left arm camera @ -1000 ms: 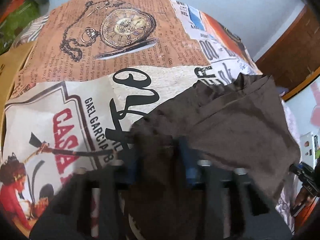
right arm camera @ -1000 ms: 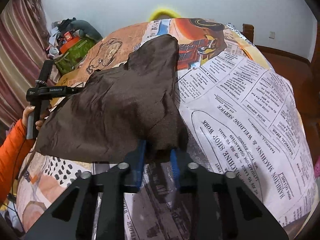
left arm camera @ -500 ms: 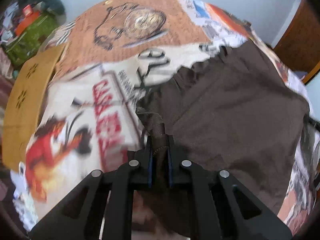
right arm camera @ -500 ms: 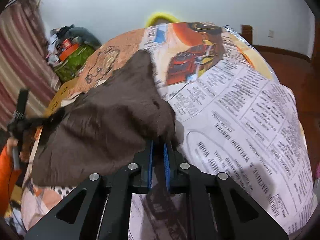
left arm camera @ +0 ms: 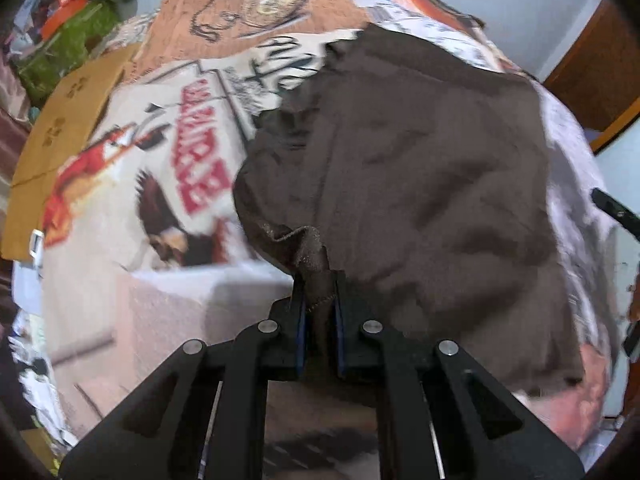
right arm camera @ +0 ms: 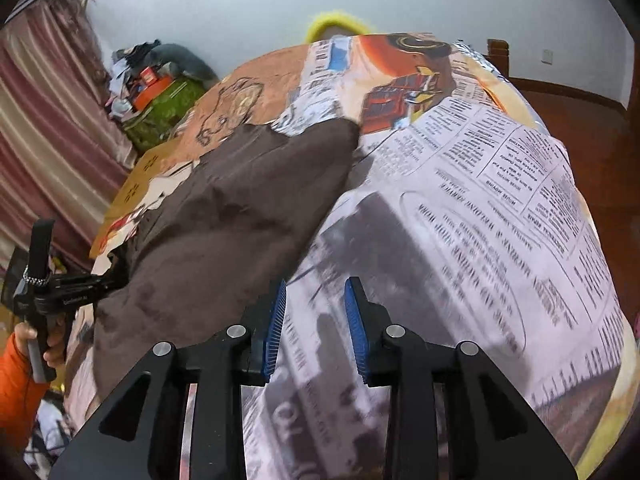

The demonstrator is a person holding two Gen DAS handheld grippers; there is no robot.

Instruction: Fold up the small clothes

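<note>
A dark brown garment [left arm camera: 420, 184] lies spread on a bed covered with a newspaper-print sheet [right arm camera: 500, 208]. My left gripper [left arm camera: 319, 280] is shut on a bunched edge of the brown garment, which rises between its blue pads. In the right wrist view the brown garment [right arm camera: 224, 220] lies to the left, and my right gripper [right arm camera: 316, 292] hangs just beside its near edge with its jaws opening and nothing between them. The left gripper [right arm camera: 116, 276] shows at that view's left edge, held by a hand with an orange sleeve [right arm camera: 16, 380].
A brown cardboard box [left arm camera: 68, 136] sits by the bed's left side. Green and orange clutter [right arm camera: 160, 92] is piled near striped curtains [right arm camera: 52, 128]. A yellow object [right arm camera: 336, 24] peeks over the bed's far end. A wooden door [left arm camera: 592, 68] is at the right.
The left gripper pulled its pinched edge of the garment leftward, stretching the cloth flatter. The right gripper opened and let go of the garment's corner, which now lies on the sheet.
</note>
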